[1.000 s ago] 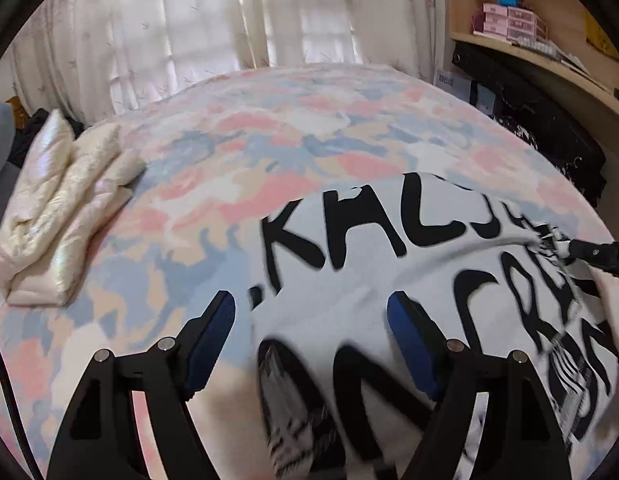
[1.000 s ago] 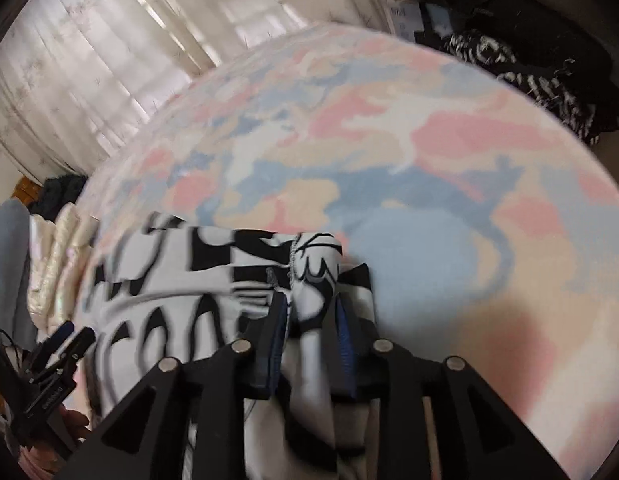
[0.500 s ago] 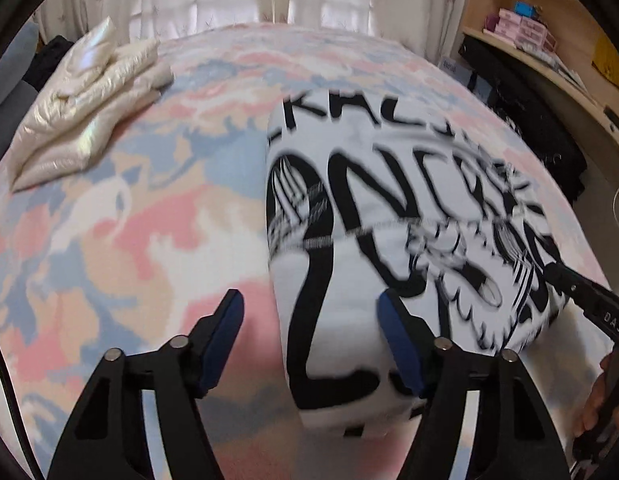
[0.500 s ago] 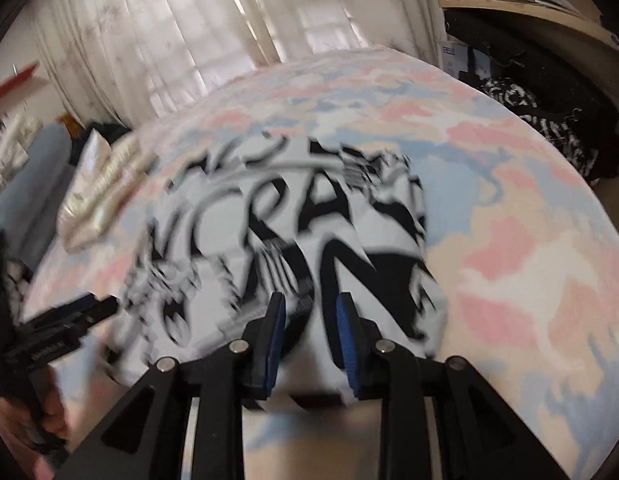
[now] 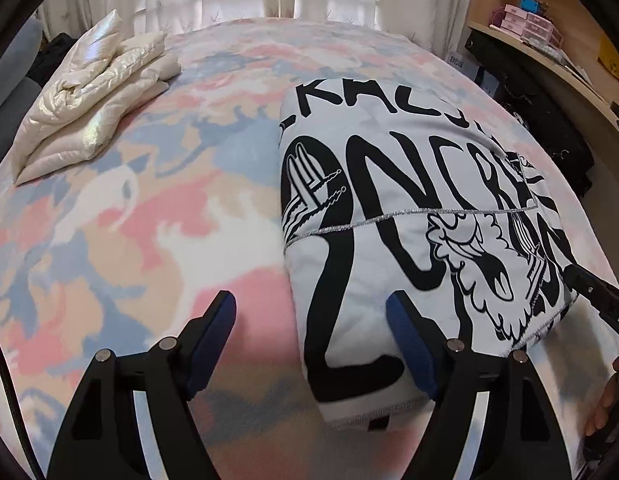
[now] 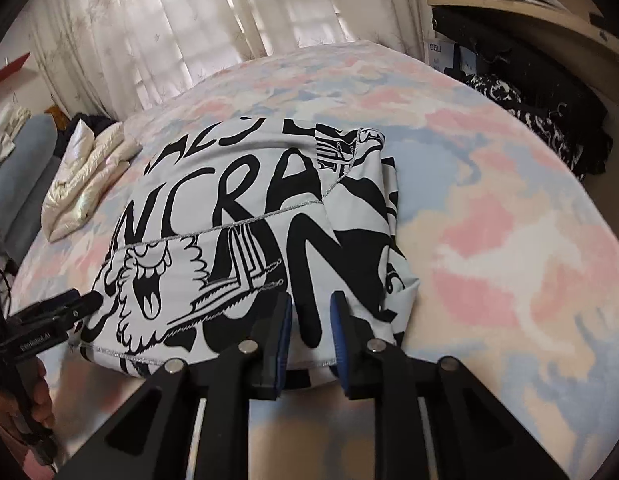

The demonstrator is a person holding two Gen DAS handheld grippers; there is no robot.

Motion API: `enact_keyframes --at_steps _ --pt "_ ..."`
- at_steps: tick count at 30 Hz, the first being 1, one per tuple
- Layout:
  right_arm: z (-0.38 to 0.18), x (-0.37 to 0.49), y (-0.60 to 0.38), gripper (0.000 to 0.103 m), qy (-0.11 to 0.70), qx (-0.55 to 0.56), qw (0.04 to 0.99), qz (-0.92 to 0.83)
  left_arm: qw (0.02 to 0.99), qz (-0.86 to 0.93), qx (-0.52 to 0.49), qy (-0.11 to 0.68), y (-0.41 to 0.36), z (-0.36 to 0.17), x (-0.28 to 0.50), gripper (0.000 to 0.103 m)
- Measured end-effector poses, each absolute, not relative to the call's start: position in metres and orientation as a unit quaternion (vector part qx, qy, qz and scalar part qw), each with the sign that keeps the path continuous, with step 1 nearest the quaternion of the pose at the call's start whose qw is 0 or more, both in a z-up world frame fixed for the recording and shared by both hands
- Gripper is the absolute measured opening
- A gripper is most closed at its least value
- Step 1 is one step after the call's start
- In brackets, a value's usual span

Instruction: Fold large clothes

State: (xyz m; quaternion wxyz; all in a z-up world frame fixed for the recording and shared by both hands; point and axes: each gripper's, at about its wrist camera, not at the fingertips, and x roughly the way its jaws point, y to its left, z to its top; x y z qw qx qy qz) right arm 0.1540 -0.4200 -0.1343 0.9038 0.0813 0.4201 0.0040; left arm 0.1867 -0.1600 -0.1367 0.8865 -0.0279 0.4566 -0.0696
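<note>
Left claw [image 5: 309,328]: jaws opening, straddling garment [image 5: 409,208] corner
Right claw [image 6: 309,320]: jaws closing over garment edge, lying on bed [image 6: 509,220]

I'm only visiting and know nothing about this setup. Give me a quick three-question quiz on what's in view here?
1. True or false: the black-and-white printed garment lies folded on the bed.
2. What else lies on the bed? A) a cream puffy jacket B) a red towel C) shoes
3. Fill in: the pink boxes stand on a wooden ____.
Key: 1 true; 2 A; 3 shelf.
</note>
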Motion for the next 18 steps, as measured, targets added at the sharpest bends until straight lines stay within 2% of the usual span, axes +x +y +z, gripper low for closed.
enact_keyframes --at_steps 5,18 --pt "-0.121 0.140 -0.411 0.052 0.431 0.089 0.898 0.010 0.880 -0.065 -0.043 0.468 -0.148 -0.126 0.169 0.077" --pt "-0.108 0.104 -0.382 0.060 0.464 0.090 0.880 0.032 0.870 -0.097 -0.073 0.478 -0.123 -0.102 0.122 0.077"
